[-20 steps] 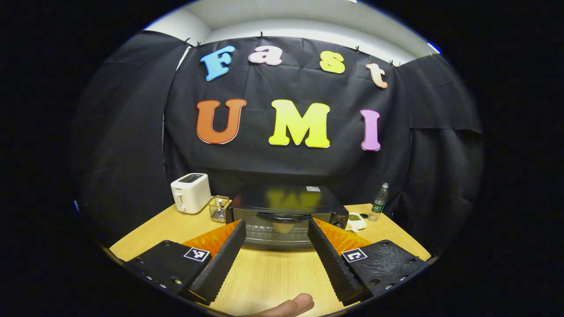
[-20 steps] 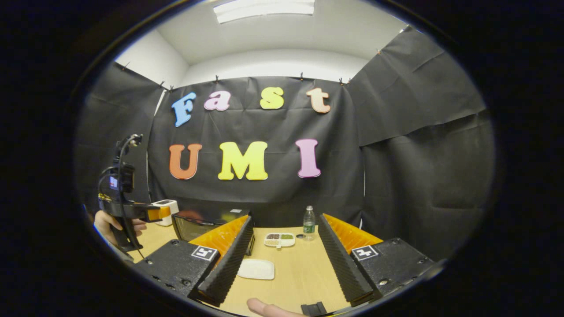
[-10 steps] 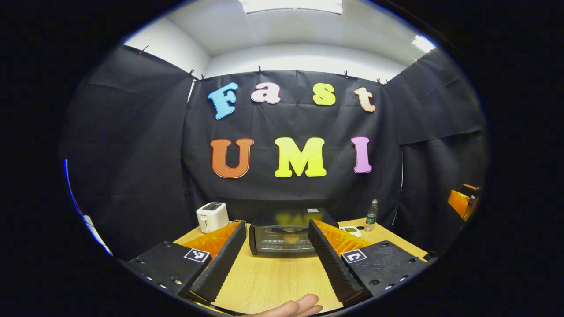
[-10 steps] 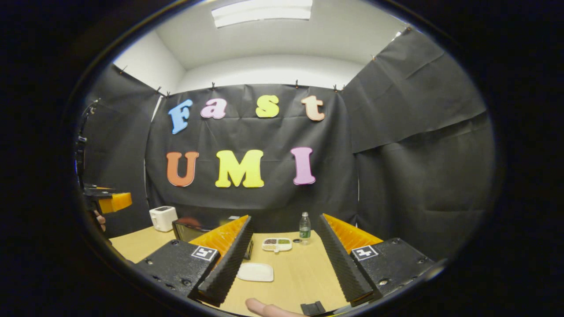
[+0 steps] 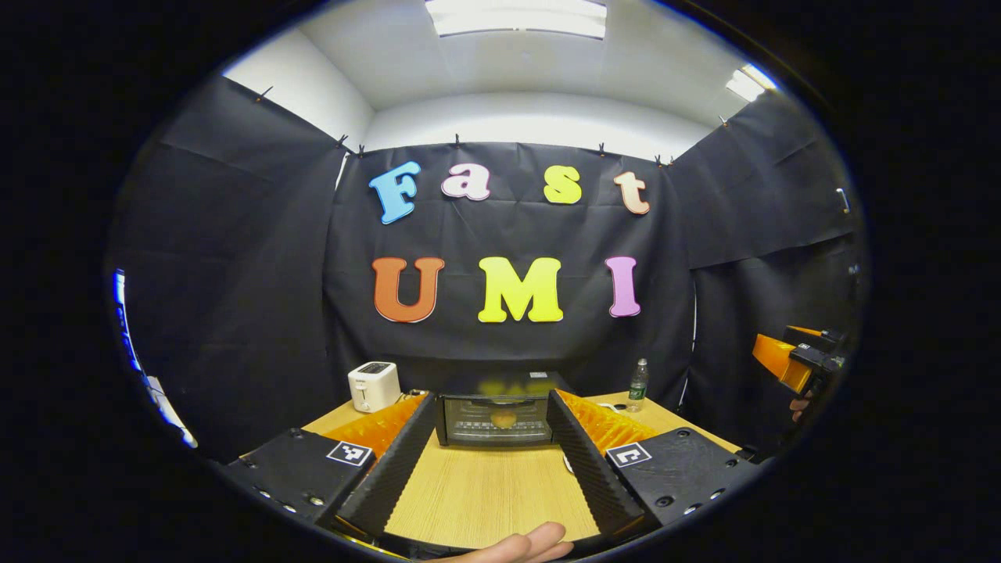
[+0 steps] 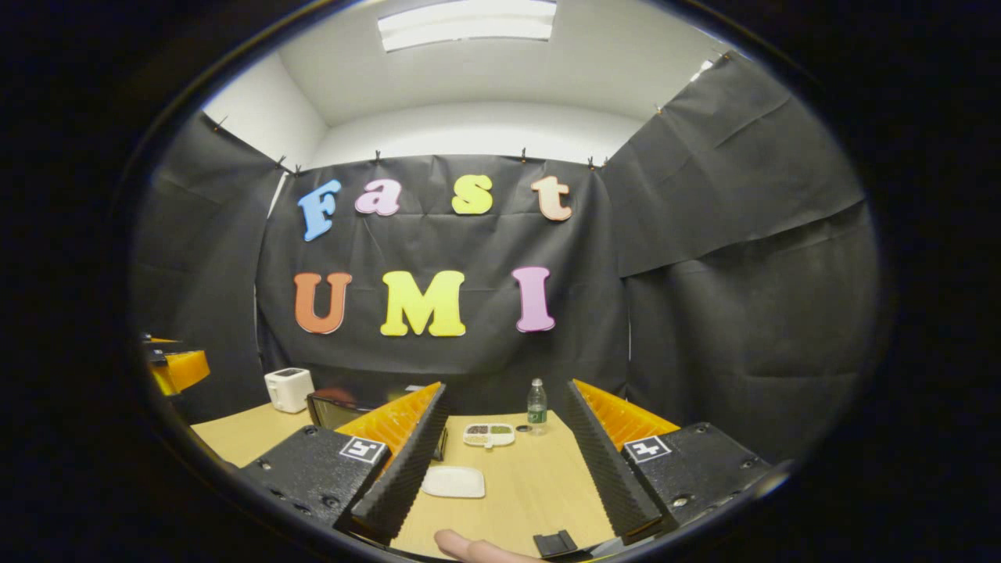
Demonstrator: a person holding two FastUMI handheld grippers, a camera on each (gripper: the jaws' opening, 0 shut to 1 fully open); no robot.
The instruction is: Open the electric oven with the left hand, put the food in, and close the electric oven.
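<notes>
We are holding the left gripper (image 5: 489, 461) and right gripper (image 6: 500, 469) spread wide and empty, facing the closed electric oven (image 5: 496, 418) with food (image 5: 504, 420) sitting inside on the table (image 5: 485, 493).

Your wooden table (image 5: 485, 493) carries the closed oven (image 5: 494, 408), a white toaster (image 5: 374, 386), a bottle (image 6: 536, 403), a divided snack tray (image 6: 489, 435) and a white plate (image 6: 453, 482).

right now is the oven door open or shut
Shut. In the left gripper view the electric oven shows its glass door upright and flush with the front, handle at the top, with a round piece of food visible behind the glass.
</notes>
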